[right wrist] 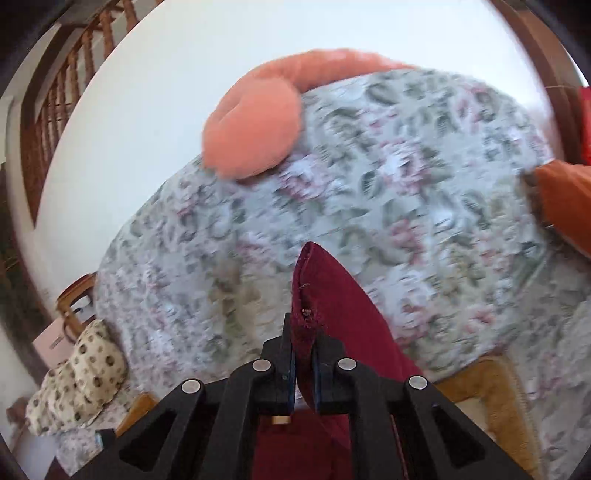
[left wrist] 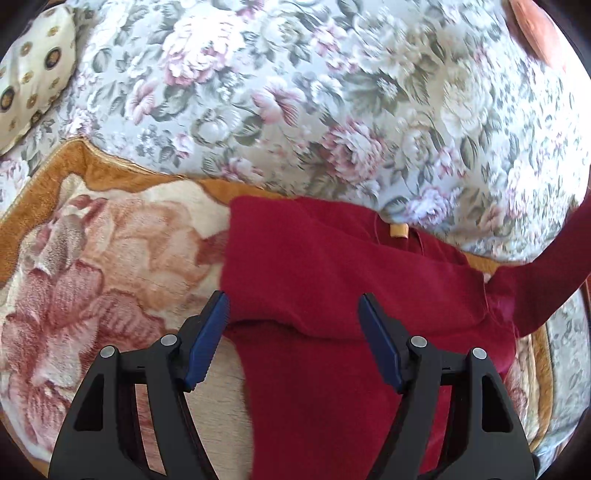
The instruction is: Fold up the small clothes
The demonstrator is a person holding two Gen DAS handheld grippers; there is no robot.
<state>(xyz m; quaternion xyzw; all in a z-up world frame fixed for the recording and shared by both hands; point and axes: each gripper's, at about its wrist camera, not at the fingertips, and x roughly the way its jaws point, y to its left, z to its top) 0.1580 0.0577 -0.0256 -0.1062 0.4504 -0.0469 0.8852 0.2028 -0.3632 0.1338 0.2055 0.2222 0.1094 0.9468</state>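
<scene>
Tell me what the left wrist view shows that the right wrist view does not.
Only the left wrist view shows the open left tool over the spread red garment, its tan label, and the rose-patterned blanket.

Only the right wrist view shows the right tool shut on a garment edge, the round pink cushion, and a wooden railing.

Both show the garment, the floral cover and the spotted pillow.

floral bedspread (right wrist: 369, 206) smeared by motion blur in the right wrist view, red garment (left wrist: 332, 280) cut off at the frame's lower edge, its lifted sleeve running off right, orange cushion (left wrist: 532, 33) clipped by the rim
</scene>
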